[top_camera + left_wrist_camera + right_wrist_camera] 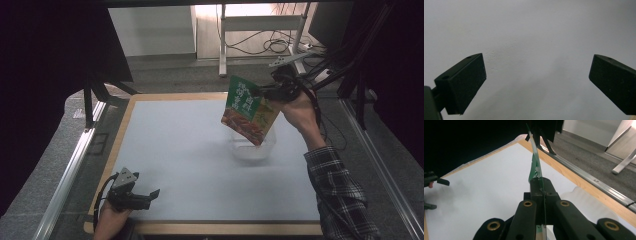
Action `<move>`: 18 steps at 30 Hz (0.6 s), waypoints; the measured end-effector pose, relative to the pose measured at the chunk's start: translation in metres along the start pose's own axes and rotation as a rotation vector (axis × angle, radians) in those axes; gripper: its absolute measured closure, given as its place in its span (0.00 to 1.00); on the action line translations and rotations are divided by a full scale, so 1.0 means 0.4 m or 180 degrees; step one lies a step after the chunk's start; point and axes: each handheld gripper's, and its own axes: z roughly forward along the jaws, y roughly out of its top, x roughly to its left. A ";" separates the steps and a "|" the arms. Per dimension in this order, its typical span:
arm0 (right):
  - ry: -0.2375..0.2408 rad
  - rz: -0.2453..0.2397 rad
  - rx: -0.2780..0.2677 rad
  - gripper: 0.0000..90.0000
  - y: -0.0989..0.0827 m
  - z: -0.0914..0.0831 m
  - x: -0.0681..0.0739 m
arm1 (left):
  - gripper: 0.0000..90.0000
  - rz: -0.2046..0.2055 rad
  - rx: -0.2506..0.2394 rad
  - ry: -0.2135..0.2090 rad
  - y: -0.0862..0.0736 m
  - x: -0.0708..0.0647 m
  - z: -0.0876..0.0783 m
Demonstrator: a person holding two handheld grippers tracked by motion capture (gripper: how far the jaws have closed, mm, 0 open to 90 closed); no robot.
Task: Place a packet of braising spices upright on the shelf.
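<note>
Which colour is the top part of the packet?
Green, with white characters; the packet shows best in the high view.

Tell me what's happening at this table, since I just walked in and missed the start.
A person works with a gripper in each hand. The right gripper is shut on the edge of a green food pouch, holding it in the air above a clear plastic container on the table. The left gripper rests near the table's front edge, jaws open and holding nothing.
</note>
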 end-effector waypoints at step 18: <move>-0.0034 0.0136 0.0190 0.99 -0.080 -0.005 -0.035 | 0.01 -0.0014 0.0005 -0.0003 0.000 0.000 0.000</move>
